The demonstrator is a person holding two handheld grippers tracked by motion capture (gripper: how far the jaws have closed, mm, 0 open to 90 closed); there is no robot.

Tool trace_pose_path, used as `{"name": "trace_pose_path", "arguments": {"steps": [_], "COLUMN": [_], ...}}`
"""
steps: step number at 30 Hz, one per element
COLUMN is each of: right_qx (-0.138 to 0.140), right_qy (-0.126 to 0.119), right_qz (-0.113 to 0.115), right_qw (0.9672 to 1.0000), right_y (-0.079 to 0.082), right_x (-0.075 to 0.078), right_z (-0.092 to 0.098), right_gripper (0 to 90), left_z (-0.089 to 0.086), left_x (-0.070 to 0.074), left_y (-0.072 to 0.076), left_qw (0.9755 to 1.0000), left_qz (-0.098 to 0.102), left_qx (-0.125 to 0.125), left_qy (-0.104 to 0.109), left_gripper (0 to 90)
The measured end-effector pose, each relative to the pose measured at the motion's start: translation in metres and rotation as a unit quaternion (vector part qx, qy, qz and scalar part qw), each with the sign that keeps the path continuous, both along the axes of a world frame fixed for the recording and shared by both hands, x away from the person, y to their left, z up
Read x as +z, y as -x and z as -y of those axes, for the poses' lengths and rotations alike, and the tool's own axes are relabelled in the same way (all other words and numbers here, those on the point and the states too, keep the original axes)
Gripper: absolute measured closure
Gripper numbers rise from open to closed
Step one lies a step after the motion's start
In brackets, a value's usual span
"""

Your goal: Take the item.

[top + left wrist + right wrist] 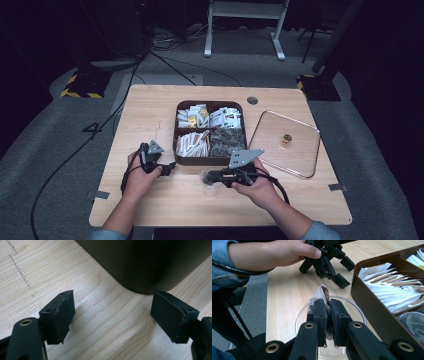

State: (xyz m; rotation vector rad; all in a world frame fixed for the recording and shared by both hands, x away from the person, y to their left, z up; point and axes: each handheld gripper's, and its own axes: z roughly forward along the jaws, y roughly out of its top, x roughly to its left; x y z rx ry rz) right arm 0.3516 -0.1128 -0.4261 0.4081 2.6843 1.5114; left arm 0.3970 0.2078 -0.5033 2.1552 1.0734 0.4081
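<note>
Left gripper [167, 169] is seen resting on the table [150, 110] at about 9 o'clock from the glass bowl [212, 181], jaws spread wide with nothing between them, tips just short of the near corner of the brown compartment tray [147, 267]. The bowl stands just in front of the tray's near wall. Right gripper [326, 315] is held low over the bowl, jaws pressed together on a small sachet [324, 293]; its long axis runs on past the fingertips toward 12 o'clock in the right gripper view, the free end above the bowl's mouth. The bowl lies directly below the sachet, so a release looks due. The right hand [260, 187] is the nearer, reaching in from 4 o'clock.
</note>
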Motion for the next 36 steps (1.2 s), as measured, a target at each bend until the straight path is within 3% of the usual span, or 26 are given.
{"name": "trace_pose_path", "arguments": {"steps": [9,13,26,36], "right_qx": [-0.001,-0.005,-0.025,-0.044], "right_qy": [0.009,0.002,-0.011,-0.023], "right_qz": [-0.001,-0.003,0.006,0.01], "right_qw": [1.0,1.0,0.9996,0.9987], "right_y": [0.0,0.0,-0.002,-0.005], "right_x": [-0.005,-0.005,0.001,0.015], "right_z": [-0.001,0.0,0.006,0.019], "right_gripper": [83.0,73.9,58.6,52.2], "left_z": [0.0,0.0,0.0,0.001], "left_x": [0.0,0.0,0.0,0.0], "left_y": [0.0,0.0,0.0,0.001], "left_qw": [1.0,1.0,1.0,1.0], "left_qz": [0.0,0.0,0.0,-0.001], "left_qx": [0.0,0.0,-0.001,0.004], "left_qy": [0.0,0.0,-0.001,0.002], "left_gripper": [20.3,20.3,20.3,20.5]}}
